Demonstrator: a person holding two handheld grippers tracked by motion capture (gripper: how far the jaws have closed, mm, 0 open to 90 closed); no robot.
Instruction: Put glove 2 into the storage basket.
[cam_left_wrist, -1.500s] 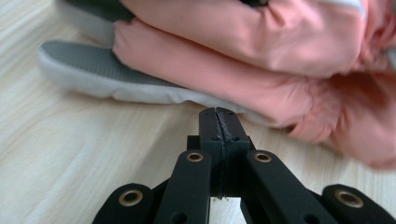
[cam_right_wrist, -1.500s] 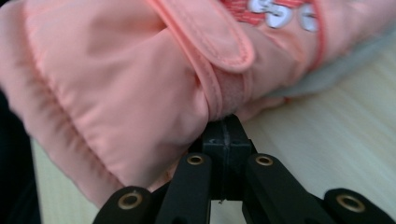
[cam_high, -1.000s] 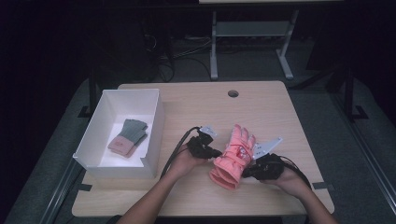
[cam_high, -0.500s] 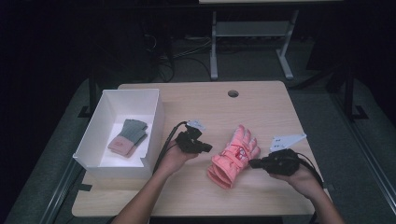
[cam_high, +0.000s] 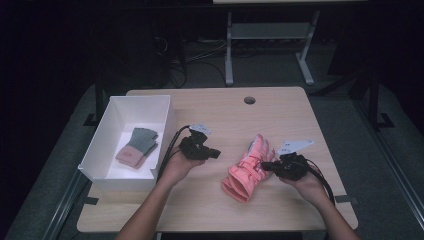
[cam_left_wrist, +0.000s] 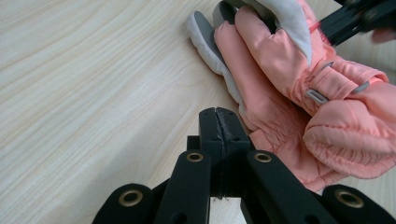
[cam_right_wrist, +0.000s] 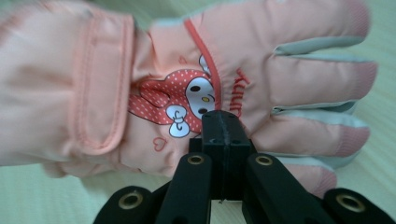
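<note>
The light wooden table (cam_high: 220, 105), with a round hole near its far edge, carries two things. A white rectangular open box (cam_high: 162, 125) sits at its left side, and a padded pink ski glove (cam_high: 247, 170) lies right of centre.

Table (cam_high: 210, 200) lit from overhead, even; floor and room beyond table near black. White box (cam_high: 95, 162) brightest, slight glare on walls. Right gripper view: pink glove (cam_right_wrist: 116, 93) soft, blurred toward the cuff. Left gripper view sharp; wood grain crisp.
</note>
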